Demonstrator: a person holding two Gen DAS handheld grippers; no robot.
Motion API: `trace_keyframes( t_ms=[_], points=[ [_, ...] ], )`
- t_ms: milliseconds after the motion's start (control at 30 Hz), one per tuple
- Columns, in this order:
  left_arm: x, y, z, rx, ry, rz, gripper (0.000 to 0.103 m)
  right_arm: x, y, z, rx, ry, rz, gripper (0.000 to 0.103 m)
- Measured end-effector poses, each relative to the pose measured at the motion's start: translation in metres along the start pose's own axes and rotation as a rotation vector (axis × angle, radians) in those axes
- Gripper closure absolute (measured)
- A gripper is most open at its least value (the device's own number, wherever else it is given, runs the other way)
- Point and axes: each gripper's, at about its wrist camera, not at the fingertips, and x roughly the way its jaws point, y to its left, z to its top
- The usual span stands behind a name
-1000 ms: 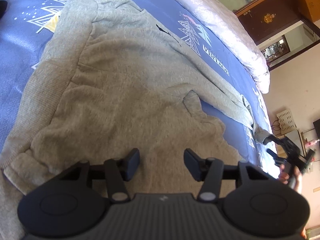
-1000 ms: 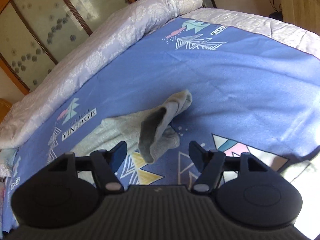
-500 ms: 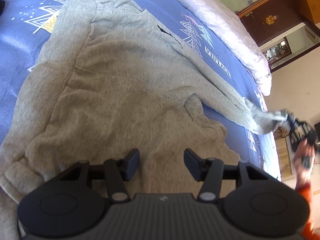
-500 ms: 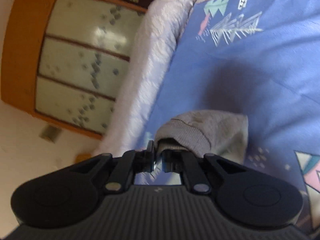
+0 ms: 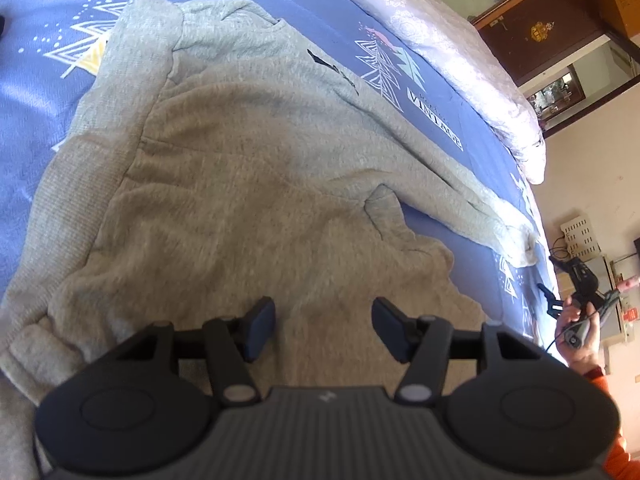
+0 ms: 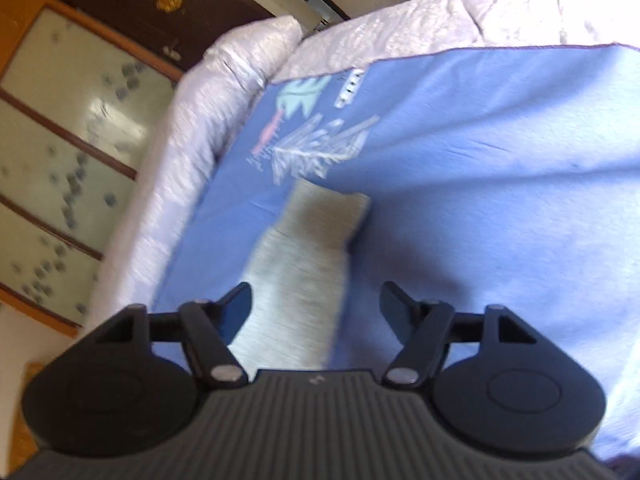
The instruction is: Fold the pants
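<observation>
Grey fleece pants [image 5: 248,168] lie spread on the blue bedspread [image 5: 48,12], one leg running out to the right, its cuff [image 5: 520,248] flat on the bed. My left gripper [image 5: 323,328] is open and empty, just above the near pant fabric. My right gripper [image 6: 316,312] is open and empty; the straightened pant leg [image 6: 308,256] lies flat between its fingers and stretches away to its cuff [image 6: 332,200]. The right gripper also shows far right in the left wrist view [image 5: 568,284], held in a hand.
A pale quilted cover [image 6: 192,128] rims the bed's far side. A wardrobe with frosted glass panels [image 6: 60,152] and a dark wooden door [image 5: 532,28] stand beyond it. A cluttered shelf with cables [image 5: 580,236] stands past the bed's right edge.
My right gripper, shut on the pant cuff half a second ago, has opened and let it go; the leg now lies straight and flat. My left gripper has stayed open over the pants.
</observation>
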Motion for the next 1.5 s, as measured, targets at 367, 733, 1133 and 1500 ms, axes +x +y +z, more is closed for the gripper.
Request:
trace_keyframes(
  t_ms=[367, 733, 1133, 1500],
  points=[
    [-0.074, 0.027, 0.020, -0.018, -0.153, 0.190, 0.047, 0.043, 0.028, -0.007, -0.163, -0.022, -0.181, 0.099],
    [-0.144, 0.071, -0.032, -0.112, -0.148, 0.198, 0.034, -0.074, 0.021, -0.028, -0.183, 0.111, 0.019, 0.065],
    [-0.122, 0.086, -0.073, -0.339, -0.089, -0.064, 0.022, -0.227, -0.081, -0.124, -0.285, 0.208, 0.030, 0.051],
    [-0.103, 0.089, -0.076, -0.497, -0.142, -0.021, 0.026, -0.216, -0.141, -0.111, -0.037, 0.110, 0.025, 0.053]
  ],
)
